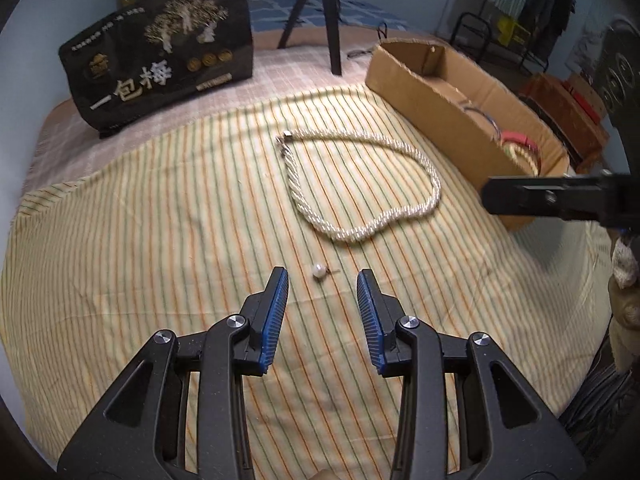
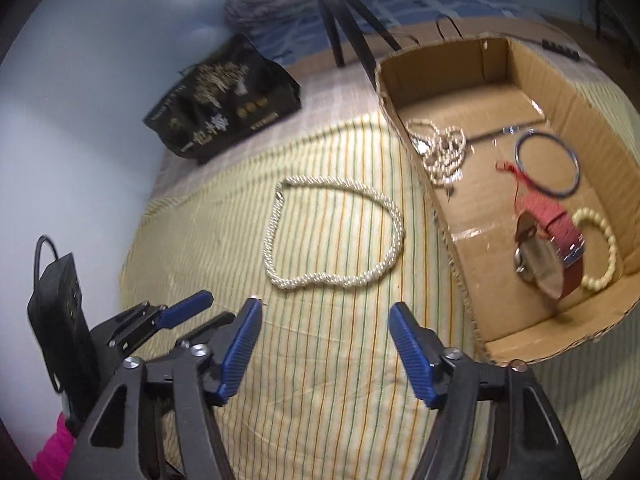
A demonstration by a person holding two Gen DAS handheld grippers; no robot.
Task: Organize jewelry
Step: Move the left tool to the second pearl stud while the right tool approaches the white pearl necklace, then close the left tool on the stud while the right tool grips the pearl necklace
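**me:** Striped cloth [image 1: 168, 240] everywhere, yellow with green and orange lines. My left claw [image 1: 322, 280] sits at the bottom centre of the left wrist view, blue pads [image 1: 276, 320] spread apart with nothing pinched. Just past the tips, in line with the gap, lies a pearl stud earring [image 1: 319, 271], touching neither pad.

**other:** and the big necklace?

**me:** Twisted pearl rope necklace [image 1: 360, 184] is flat on the cloth in an open loop, middle of the frame, clasp end at its upper left. It's apart from the earring and from both claws.

**other:** right side doing anything?

**me:** Right claw [image 2: 325, 312] is at the bottom of its own view, pads [image 2: 408, 344] spread and empty, over bare cloth below the necklace loop [image 2: 332, 232]. In that view my left claw [image 2: 188, 308] pokes in at the lower left.

**other:** what's in the box?

**me:** Cardboard box [image 2: 452, 240], right side of the frame, just beside the necklace. Inside: a bunched pearl strand [image 2: 442, 152] against the near wall, a thin blue bangle [image 2: 547, 162], a red-strapped wristwatch [image 2: 540, 248] and a cream bead bracelet [image 2: 600, 252] at the lower right. Black gift bag [image 2: 224, 96] with gold print stands upper left, tripod legs [image 2: 344, 12] behind.
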